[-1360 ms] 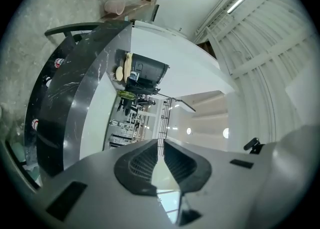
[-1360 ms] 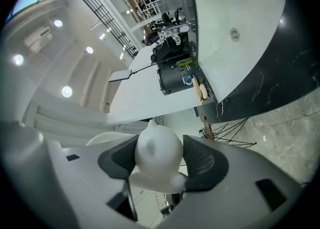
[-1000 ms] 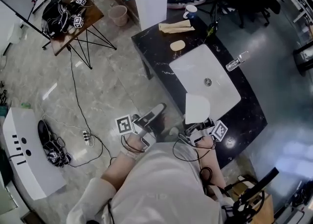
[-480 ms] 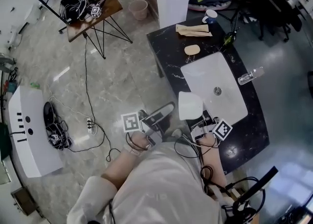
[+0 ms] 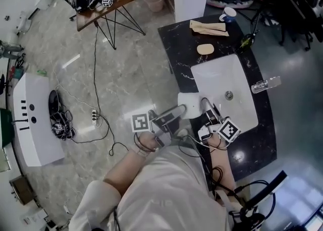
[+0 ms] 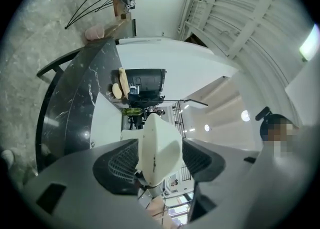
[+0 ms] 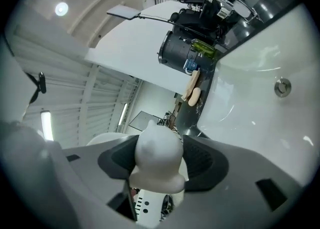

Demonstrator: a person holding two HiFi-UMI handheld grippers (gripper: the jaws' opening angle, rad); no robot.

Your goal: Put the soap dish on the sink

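We clenched the soap dish (image 5: 188,108) in our right gripper (image 5: 205,109), beside the near corner of the sink (image 5: 237,71). The jaws of our left gripper (image 5: 177,112) had just been opening, loose around it. A slip could drop it floorward.

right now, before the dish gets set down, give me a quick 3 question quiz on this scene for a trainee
1. True or false: the cup stands inside the sink.
2. What is between the jaws of the right gripper? A a sponge, B the soap dish, C nothing.
3. In the head view, what lies on its side on the counter just right of the sink?

Key
1. False. The cup is at the far end of the counter, and the sink has nothing in it.
2. B. The jaws are shut on it.
3. A clear bottle.
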